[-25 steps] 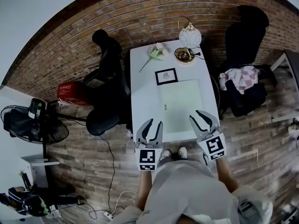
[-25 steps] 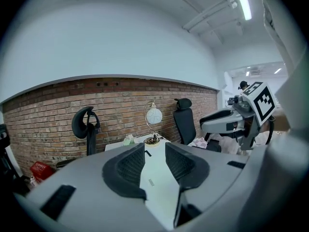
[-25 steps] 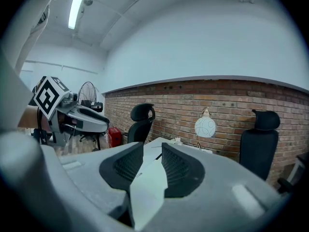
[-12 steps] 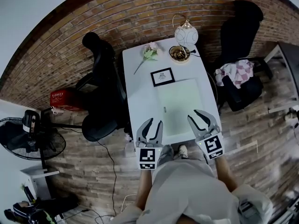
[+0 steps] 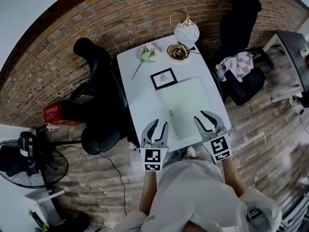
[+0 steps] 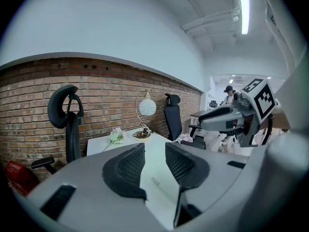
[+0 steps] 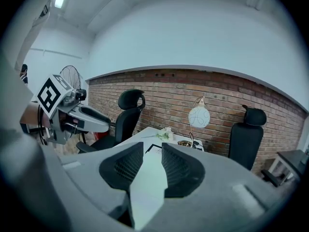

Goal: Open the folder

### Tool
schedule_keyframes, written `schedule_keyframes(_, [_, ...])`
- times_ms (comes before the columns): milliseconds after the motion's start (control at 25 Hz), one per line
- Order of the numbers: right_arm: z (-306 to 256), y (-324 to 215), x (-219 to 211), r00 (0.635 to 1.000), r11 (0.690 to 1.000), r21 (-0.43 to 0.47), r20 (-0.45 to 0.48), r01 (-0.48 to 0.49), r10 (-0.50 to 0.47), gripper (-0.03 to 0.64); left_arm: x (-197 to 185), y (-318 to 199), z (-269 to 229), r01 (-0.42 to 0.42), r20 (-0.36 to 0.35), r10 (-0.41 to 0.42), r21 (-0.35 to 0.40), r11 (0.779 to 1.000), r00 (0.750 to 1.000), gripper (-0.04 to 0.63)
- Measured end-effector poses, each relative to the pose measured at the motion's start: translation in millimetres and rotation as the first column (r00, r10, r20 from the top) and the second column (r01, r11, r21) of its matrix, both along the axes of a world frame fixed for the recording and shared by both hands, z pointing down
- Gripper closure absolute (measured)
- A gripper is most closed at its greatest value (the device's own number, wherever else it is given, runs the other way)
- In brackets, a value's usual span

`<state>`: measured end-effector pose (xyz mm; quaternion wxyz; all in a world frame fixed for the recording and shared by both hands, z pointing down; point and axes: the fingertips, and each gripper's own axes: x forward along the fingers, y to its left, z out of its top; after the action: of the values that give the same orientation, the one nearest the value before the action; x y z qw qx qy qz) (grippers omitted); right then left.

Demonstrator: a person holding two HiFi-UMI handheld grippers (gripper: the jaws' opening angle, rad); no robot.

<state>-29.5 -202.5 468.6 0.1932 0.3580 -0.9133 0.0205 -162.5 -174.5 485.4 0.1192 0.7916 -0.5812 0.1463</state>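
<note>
A pale green folder lies shut and flat on the white table, with a small dark mark near its left edge. My left gripper hangs over the table's near edge, left of the folder, open with nothing between its fingers. My right gripper hovers at the folder's near right corner, also open and holding nothing. In the left gripper view the folder shows between the jaws of the left gripper. In the right gripper view the folder lies below the right gripper.
Behind the folder stand a small framed card, a flower, a round dish and a globe lamp. Black office chairs flank the table; one holds a checked cloth. A red box and a fan are on the floor at the left.
Both grippers have come forward and lower toward the table's near edge and the folder. Their jaws stand as before. The folder has not moved.
</note>
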Motion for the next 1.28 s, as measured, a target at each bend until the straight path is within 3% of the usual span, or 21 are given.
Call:
schedule_keyframes(240, [16.8,3.6,-8.5,0.997,1.000,-0.007,-0.077,-0.019,0.019,0.499,-4.8,-9.3,25.3,-0.081,-0.022,0.080,-0.046,0.996,0.997,0.466])
schedule_keyframes(560, [37.9,16.1,-18.7,0.997,0.996,-0.080,-0.069,-0.049,0.044,0.499,-0.1,-12.5,60.8,-0.155,-0.047,0.151,-0.113,0.981,0.987,0.468])
schedule_keyframes(1280, [98.5,38.8,-31.1,0.970,0.983,-0.130,-0.189,0.133,-0.156,0.489,10.4,1.9,127.2,-0.148,-0.060,0.138,-0.229,0.962,0.989,0.471])
